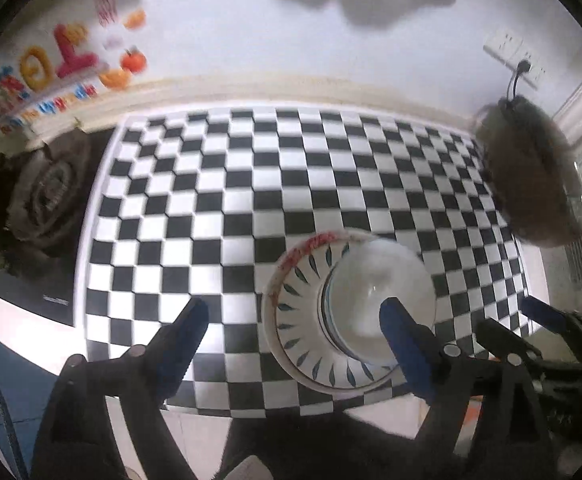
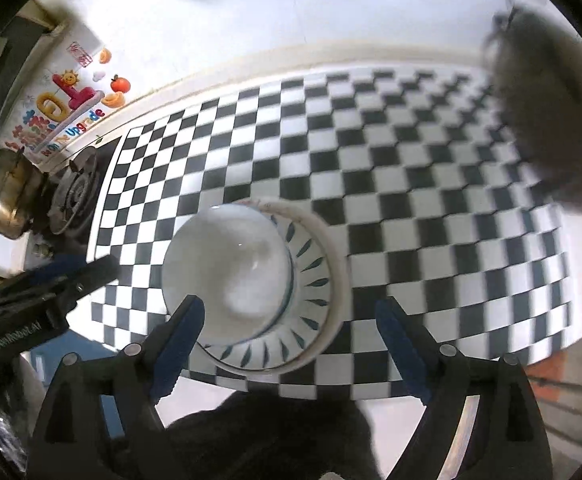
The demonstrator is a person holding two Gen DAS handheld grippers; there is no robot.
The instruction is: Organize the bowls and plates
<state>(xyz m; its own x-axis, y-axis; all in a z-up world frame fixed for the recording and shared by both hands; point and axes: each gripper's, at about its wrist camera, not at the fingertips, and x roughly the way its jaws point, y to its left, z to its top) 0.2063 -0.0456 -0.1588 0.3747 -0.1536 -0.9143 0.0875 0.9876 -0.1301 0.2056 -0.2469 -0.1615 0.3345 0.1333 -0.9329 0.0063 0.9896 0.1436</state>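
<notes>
The bowl (image 1: 379, 300), stacked on patterned plates (image 1: 311, 356) near the checkered mat's (image 1: 251, 184) front edge, looked glazed, slippery and breakable, best gripped at its rim, while the left gripper (image 1: 291, 344) and right gripper (image 2: 291, 344) both gaped, holding nothing.

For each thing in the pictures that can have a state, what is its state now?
White bowl: upside down, resting on the patterned plate.
Patterned plate: upside down on the checkered mat, near its front edge.
Left gripper: open, empty, jaws wide.
Right gripper: open, empty, jaws wide.
Kettle: on the stove, lid on.
Gas burner: no flame seen.
Wall socket: a plug is in it.
</notes>
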